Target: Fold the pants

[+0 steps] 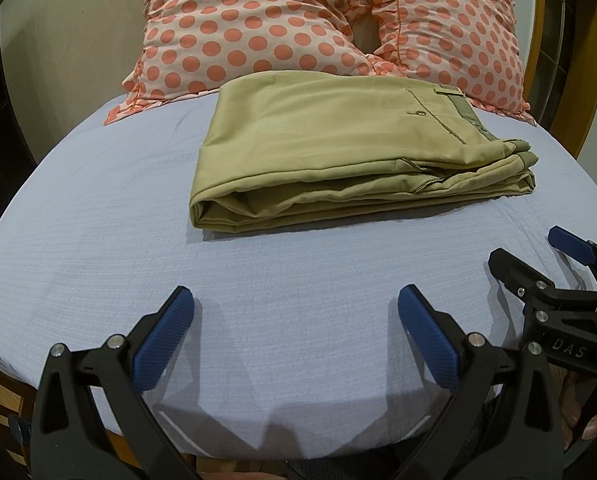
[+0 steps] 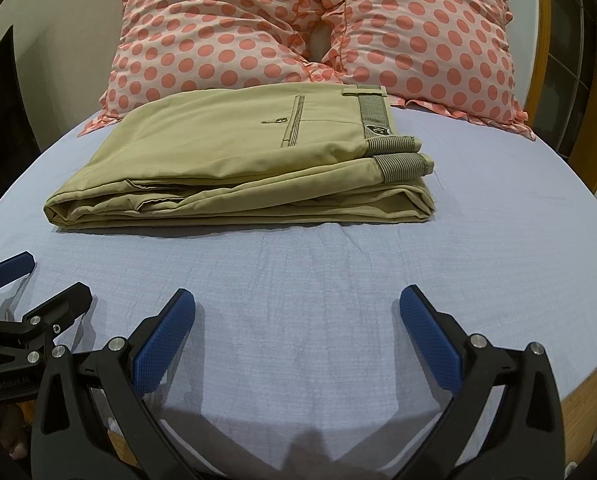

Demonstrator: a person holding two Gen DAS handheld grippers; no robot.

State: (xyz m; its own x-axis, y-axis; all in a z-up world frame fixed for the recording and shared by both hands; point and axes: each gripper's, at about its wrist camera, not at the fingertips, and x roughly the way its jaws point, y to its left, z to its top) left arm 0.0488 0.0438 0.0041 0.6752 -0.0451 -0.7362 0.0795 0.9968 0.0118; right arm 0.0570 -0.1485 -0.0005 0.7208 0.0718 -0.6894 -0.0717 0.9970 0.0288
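Observation:
Khaki pants (image 1: pixel 338 152) lie folded in a flat stack on the light blue bed sheet (image 1: pixel 138 240), waistband to the right; they also show in the right wrist view (image 2: pixel 238 160). My left gripper (image 1: pixel 296 300) is open and empty, hovering over the sheet in front of the pants, apart from them. My right gripper (image 2: pixel 297 300) is open and empty too, beside the left one. The right gripper shows at the right edge of the left wrist view (image 1: pixel 538 256), and the left gripper at the left edge of the right wrist view (image 2: pixel 50 276).
Two polka-dot pillows (image 1: pixel 278 28) (image 2: pixel 418 40) lie behind the pants against the wall. A wooden bed frame (image 2: pixel 586 120) runs along the right side. The sheet's near edge (image 1: pixel 298 444) drops off just below the grippers.

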